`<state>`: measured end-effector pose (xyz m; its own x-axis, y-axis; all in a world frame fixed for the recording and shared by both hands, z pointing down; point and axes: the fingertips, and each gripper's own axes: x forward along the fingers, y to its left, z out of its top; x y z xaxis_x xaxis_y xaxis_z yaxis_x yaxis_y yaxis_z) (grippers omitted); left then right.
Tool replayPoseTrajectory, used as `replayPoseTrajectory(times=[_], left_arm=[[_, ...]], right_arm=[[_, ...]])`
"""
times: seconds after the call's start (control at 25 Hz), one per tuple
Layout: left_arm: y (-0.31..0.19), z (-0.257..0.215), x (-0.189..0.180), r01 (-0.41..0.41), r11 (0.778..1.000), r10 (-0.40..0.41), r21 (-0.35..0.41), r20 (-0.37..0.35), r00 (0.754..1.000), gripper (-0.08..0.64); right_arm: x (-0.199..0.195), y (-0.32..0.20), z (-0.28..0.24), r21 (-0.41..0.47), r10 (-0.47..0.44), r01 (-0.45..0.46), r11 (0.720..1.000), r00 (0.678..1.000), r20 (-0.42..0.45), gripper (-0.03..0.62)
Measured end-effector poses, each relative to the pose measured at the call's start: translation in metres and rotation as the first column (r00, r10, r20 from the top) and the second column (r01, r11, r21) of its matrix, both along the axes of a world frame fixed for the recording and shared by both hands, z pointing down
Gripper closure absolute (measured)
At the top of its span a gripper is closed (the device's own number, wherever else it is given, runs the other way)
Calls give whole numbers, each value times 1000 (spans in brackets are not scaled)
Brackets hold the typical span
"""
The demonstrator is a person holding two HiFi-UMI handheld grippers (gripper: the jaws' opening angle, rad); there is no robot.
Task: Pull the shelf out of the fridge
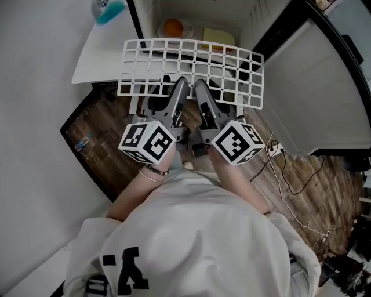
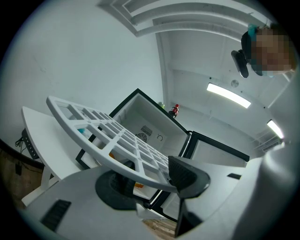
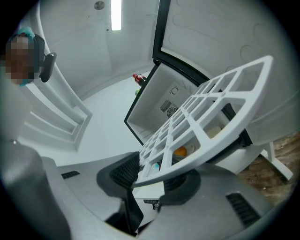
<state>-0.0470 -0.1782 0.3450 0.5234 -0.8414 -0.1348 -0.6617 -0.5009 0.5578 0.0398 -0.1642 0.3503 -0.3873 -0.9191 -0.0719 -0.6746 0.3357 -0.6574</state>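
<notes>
The white grid shelf (image 1: 174,41) hangs in the air in front of the open fridge (image 1: 191,14), clear of its opening. Both grippers hold its near edge side by side. My left gripper (image 1: 182,81) is shut on the shelf's rim (image 2: 80,143), one jaw above and one below. My right gripper (image 1: 199,83) clamps the same rim (image 3: 212,150) just to its right. In the left gripper view the shelf slopes up to the left; in the right gripper view it slopes up to the right.
Inside the fridge lie an orange on a plate (image 1: 173,27) and a yellow pack (image 1: 218,37). The fridge door (image 1: 313,98) stands open at the right. A white table (image 1: 98,58) with a teal cup (image 1: 109,10) stands at the left. Cables (image 1: 284,174) trail over the wooden floor.
</notes>
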Motion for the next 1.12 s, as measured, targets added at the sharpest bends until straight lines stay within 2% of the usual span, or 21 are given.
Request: replayPoseTrajectory(times=[0.24,0.8,1.12], left_arm=[[27,-3,-1,20,1000,-20,12,-8,1000,347],[28,-12,-4,5,1000,-4,28,-21,1000,348],[36,-11,-37,0,1000,0,9,-25,1000,351]], right_arm=[[0,25,-4,20,-21,21,1000,1000,-3,442],[-4,26,-13,45,-16,17,999,1000,-16,443],[-37,34,-13,29,-14,15,999,1000,-9,443]])
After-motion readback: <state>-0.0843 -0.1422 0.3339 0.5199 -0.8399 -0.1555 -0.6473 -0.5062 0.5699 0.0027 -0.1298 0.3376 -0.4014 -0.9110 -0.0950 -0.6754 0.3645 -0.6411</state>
